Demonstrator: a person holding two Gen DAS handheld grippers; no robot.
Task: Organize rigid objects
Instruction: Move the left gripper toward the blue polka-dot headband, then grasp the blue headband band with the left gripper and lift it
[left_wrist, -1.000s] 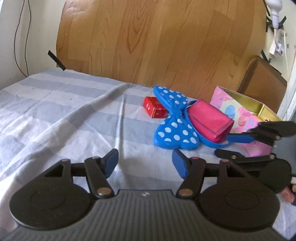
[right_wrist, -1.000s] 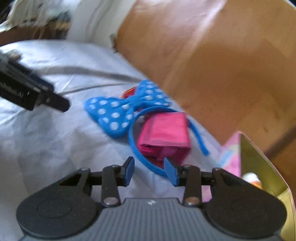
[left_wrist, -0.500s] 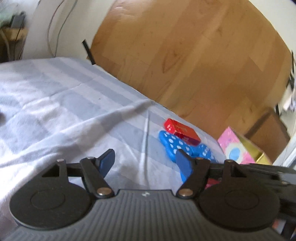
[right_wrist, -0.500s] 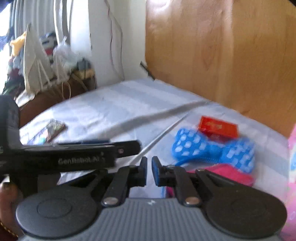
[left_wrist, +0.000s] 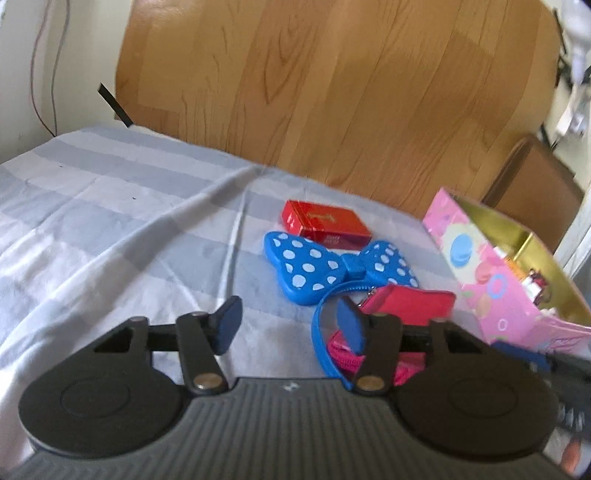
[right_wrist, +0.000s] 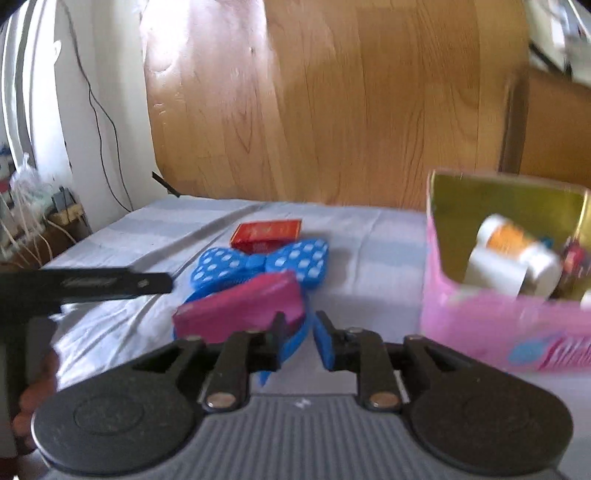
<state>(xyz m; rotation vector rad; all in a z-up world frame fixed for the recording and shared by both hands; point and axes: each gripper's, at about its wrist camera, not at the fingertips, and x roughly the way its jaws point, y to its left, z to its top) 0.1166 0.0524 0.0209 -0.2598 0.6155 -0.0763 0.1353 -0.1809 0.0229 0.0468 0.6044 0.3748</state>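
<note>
Right wrist view | right gripper (right_wrist: 298, 338) jaws narrowly parted after reopening, blue headband (right_wrist: 291, 343) between them, unpinched | pink pouch (right_wrist: 240, 308) on bed just ahead-left, long axis crosswise | pink box (right_wrist: 480, 325) right | left gripper (left_wrist: 286, 325) half spread, narrowing, empty, farther.

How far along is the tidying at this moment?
Partly done: the pink box already holds a white bottle and small items. In hand: the right gripper sits at the blue bow headband, its jaws just reopened slightly; the left gripper is open and empty. Left on the bed: headband, pink pouch, red box.
</note>
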